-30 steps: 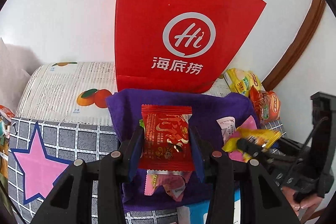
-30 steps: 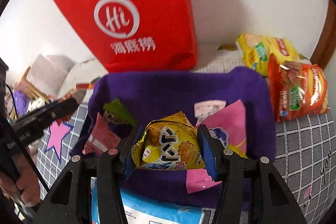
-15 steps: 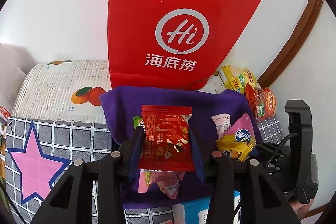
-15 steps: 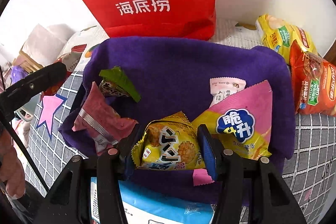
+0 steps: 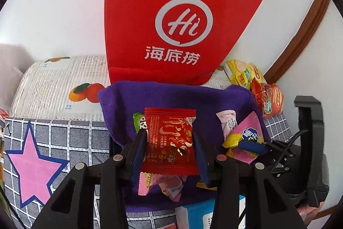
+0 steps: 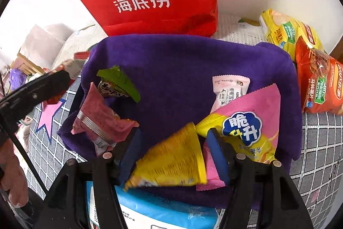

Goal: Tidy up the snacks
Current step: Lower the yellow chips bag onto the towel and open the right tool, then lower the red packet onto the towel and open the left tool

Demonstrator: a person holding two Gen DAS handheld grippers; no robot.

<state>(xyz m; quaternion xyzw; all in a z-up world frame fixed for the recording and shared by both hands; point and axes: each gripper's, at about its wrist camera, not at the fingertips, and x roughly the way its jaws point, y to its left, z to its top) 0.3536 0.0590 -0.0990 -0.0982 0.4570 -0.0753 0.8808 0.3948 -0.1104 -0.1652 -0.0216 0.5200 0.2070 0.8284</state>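
My left gripper (image 5: pixel 169 147) is shut on a red snack packet (image 5: pixel 170 141) and holds it above the purple cloth-lined bin (image 5: pixel 171 96). My right gripper (image 6: pixel 173 149) stands open over the bin (image 6: pixel 171 57); the yellow snack packet (image 6: pixel 171 162) is blurred and tipping down between its fingers. In the bin lie a pink packet (image 6: pixel 100 119), a green packet (image 6: pixel 118 83), a small white packet (image 6: pixel 230 89) and a pink-and-yellow chip bag (image 6: pixel 246 128). The right gripper shows in the left wrist view (image 5: pixel 253 146).
A tall red Haidilao paper bag (image 5: pixel 171 20) stands behind the bin against the white wall. Yellow (image 6: pixel 287 31) and orange (image 6: pixel 321 85) chip bags lie to the right. A blue-and-white pack (image 6: pixel 163 211) sits at the bin's near edge. The checked cloth has a pink star (image 5: pixel 34 166).
My right gripper has opened and the yellow packet has tipped forward and is dropping toward the bin. My left gripper still holds the red packet, almost unmoved.
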